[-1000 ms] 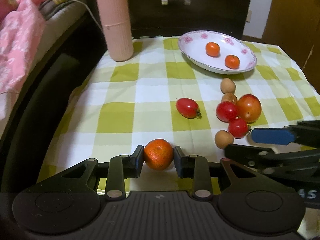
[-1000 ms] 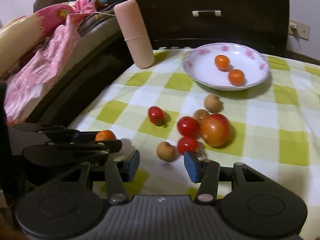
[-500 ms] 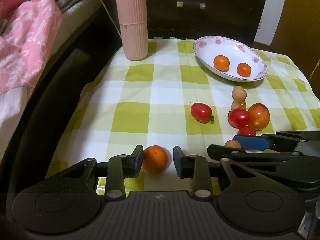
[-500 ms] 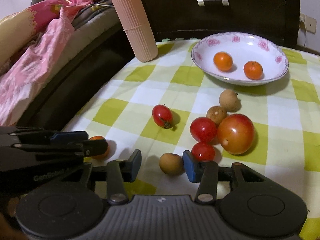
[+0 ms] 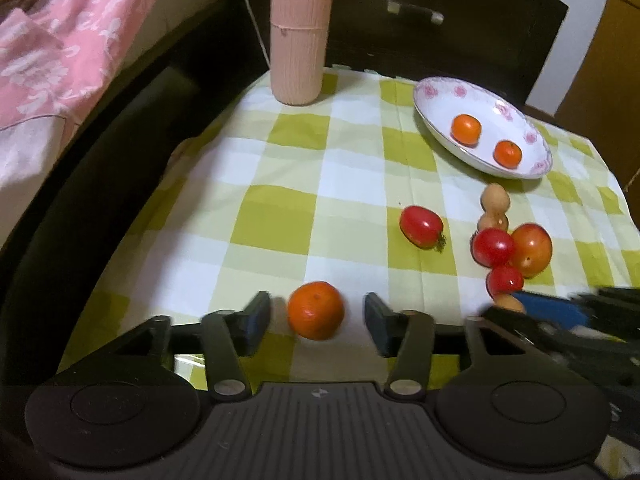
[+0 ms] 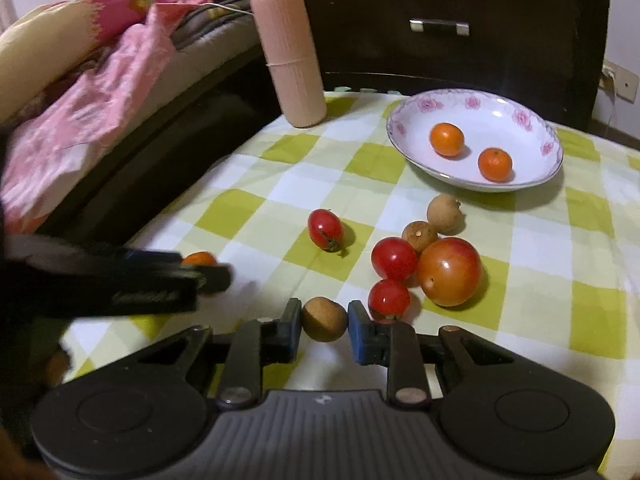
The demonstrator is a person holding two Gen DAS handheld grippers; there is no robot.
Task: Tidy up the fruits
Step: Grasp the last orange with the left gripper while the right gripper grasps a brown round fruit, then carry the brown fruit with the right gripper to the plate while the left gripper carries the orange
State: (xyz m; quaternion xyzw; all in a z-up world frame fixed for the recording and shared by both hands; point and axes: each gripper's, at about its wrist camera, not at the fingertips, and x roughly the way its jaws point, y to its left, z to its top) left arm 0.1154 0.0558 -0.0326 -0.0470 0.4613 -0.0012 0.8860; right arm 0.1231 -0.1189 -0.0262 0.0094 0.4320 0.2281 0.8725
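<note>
A small orange (image 5: 316,310) lies on the checked cloth between the fingers of my left gripper (image 5: 317,318), which is open with gaps on both sides. My right gripper (image 6: 324,327) has its pads close around a brown longan (image 6: 324,319); the jaws look shut on it. A white flowered bowl (image 6: 532,120) at the back holds two oranges (image 6: 447,139). Three cherry tomatoes (image 6: 325,229), a large tomato (image 6: 450,271) and two more longans (image 6: 446,213) lie loose mid-cloth.
A tall pink ribbed bottle (image 5: 300,32) stands at the back left of the cloth. A bed with pink bedding (image 6: 80,92) lies beyond the left edge. A dark drawer cabinet (image 6: 440,28) stands behind the table.
My left gripper has opened and released the orange onto the cloth. My right gripper has moved forward and closed in around the near longan.
</note>
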